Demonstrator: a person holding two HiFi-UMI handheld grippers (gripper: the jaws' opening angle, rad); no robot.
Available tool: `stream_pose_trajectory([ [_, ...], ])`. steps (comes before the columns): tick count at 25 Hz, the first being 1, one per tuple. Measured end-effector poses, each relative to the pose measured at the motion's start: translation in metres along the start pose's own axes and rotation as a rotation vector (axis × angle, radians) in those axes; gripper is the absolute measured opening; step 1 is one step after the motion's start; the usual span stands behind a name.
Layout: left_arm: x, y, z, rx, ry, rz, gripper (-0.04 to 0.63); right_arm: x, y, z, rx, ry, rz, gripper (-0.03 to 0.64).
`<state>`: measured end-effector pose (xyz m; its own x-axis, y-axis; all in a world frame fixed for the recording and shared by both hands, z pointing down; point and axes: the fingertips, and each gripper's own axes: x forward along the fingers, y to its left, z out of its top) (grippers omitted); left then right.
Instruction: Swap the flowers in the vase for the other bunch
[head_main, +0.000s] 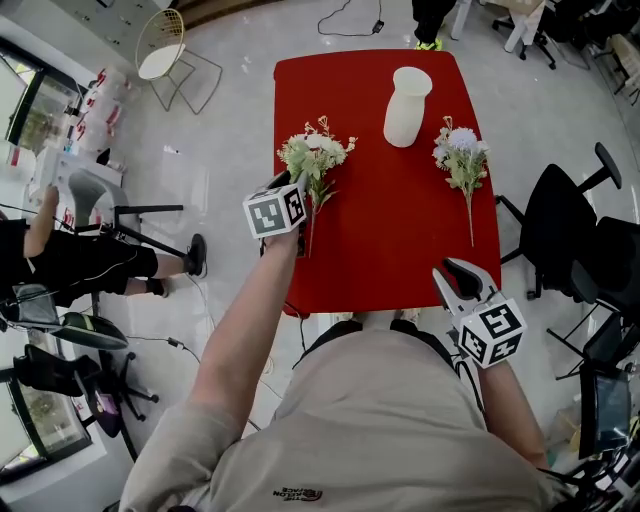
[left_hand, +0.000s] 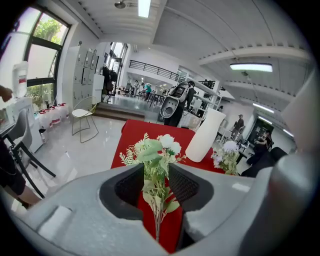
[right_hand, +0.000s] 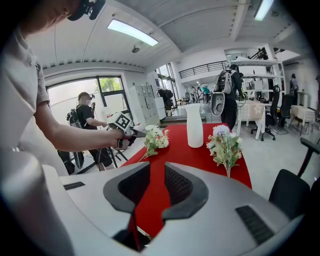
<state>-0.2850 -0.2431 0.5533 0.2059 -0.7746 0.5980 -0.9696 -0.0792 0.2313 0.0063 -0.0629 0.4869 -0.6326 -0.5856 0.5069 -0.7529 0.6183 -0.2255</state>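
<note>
A white vase (head_main: 408, 105) stands with nothing in it at the far middle of the red table (head_main: 390, 240). A bunch of white flowers (head_main: 315, 158) lies on the table to its left, stem toward me. My left gripper (head_main: 296, 186) hovers over that stem, and in the left gripper view the bunch (left_hand: 157, 165) shows in the gap between the jaws, whose pads do not press on it. A bunch with a lilac bloom (head_main: 462, 158) lies to the right of the vase. My right gripper (head_main: 448, 272) is open by the table's near right edge, nothing in it.
A black office chair (head_main: 560, 215) stands close to the table's right side. A white wire chair (head_main: 165, 50) is on the floor at the far left. A seated person (head_main: 80, 262) and chair legs are at the left. People stand in the hall beyond the table.
</note>
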Motion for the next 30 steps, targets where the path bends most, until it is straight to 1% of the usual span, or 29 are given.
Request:
stream_pose_trajectory([
  [3,-0.018,-0.010,0.004,0.008,-0.037,-0.004,0.144,-0.002,-0.003,0.003,-0.004,-0.007,0.001,0.097],
  [7,-0.040,-0.025,0.005,0.009,-0.063,-0.018,0.144,-0.003,-0.008,0.004,-0.006,-0.014,0.005,0.098],
  [11,-0.060,-0.037,-0.002,0.000,-0.069,-0.026,0.144,-0.005,-0.013,0.005,-0.004,-0.022,0.012,0.097],
  [18,-0.072,-0.067,-0.009,-0.006,-0.070,-0.054,0.144,-0.014,-0.024,0.005,-0.001,-0.024,0.011,0.097],
  [20,-0.073,-0.087,-0.007,-0.003,-0.081,-0.095,0.144,-0.017,-0.028,0.004,0.000,-0.024,0.009,0.097],
  [23,-0.071,-0.126,-0.006,0.024,-0.083,-0.173,0.144,-0.023,-0.036,0.002,0.002,-0.027,0.003,0.097],
  [30,-0.051,-0.217,-0.013,0.084,-0.033,-0.330,0.147,-0.047,-0.061,-0.002,0.016,-0.038,-0.035,0.097],
])
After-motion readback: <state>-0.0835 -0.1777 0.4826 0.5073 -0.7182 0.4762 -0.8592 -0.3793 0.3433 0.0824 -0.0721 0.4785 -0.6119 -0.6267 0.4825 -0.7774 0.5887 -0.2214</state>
